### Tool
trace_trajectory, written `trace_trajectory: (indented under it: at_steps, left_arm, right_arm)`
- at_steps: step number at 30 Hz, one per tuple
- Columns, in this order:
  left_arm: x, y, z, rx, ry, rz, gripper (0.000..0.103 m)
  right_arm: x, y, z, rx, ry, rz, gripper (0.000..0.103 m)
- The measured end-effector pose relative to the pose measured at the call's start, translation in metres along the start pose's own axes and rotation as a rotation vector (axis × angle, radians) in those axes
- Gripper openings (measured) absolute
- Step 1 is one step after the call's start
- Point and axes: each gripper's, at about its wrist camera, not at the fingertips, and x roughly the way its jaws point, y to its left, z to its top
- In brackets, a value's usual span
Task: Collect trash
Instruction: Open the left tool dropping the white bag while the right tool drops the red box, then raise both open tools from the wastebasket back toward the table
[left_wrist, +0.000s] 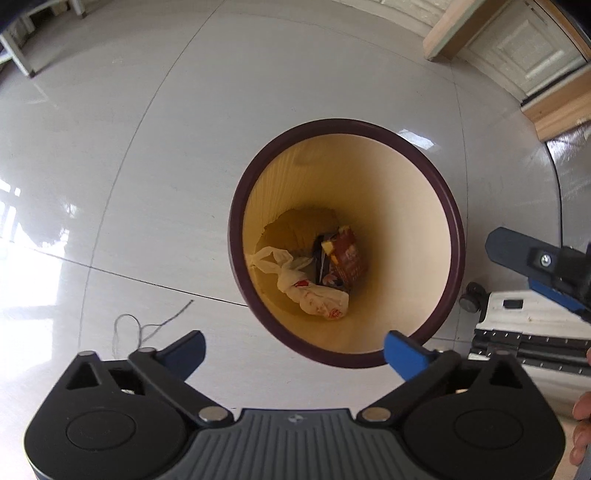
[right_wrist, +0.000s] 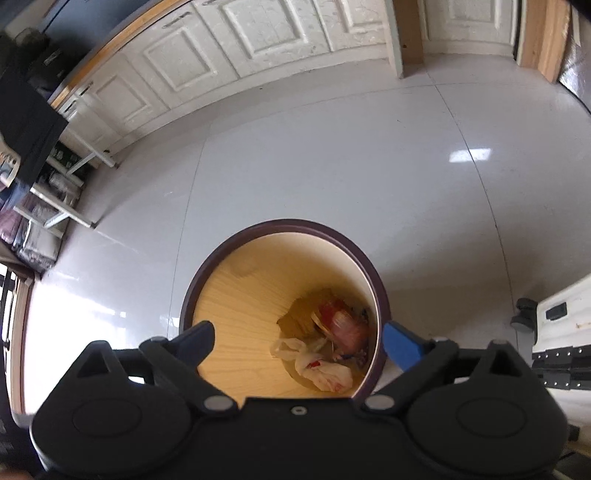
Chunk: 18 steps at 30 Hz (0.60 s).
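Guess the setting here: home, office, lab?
Probably a home, maybe a kitchen or hallway: glossy tiled floor, white panelled cabinet doors under a wooden counter edge, and a round waste bin holding a plastic bag and a snack wrapper.

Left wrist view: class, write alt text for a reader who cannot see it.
A round bin with a dark rim stands on pale floor tiles, holding a white plastic bag and a red-brown packet. The left gripper hangs open and empty above.

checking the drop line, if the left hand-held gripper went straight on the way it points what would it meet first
Probably the near rim of the bin or the floor just before it; the left hand-held gripper is open and empty. Depth is unclear.
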Motion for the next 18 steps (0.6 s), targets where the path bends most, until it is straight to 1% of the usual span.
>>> trace_trajectory:
  at_steps: [3, 9, 11, 18]
  left_arm:
    - [-0.005, -0.002, -0.002, 0.015, -0.009, 0.014, 0.103]
    - [-0.018, 0.001, -0.006, 0.017, -0.021, 0.017, 0.103]
    - [-0.024, 0.002, -0.008, 0.017, -0.026, 0.017, 0.103]
    - [-0.049, 0.01, -0.019, 0.029, -0.056, 0.03, 0.103]
  right_arm:
    - [-0.008, 0.002, -0.005, -0.031, -0.01, -0.007, 0.103]
    - [-0.027, 0.004, -0.018, -0.087, -0.022, -0.038, 0.103]
    - [-0.033, 0.005, -0.024, -0.105, -0.012, -0.05, 0.103]
    - [-0.056, 0.008, -0.038, -0.119, -0.011, -0.081, 0.103]
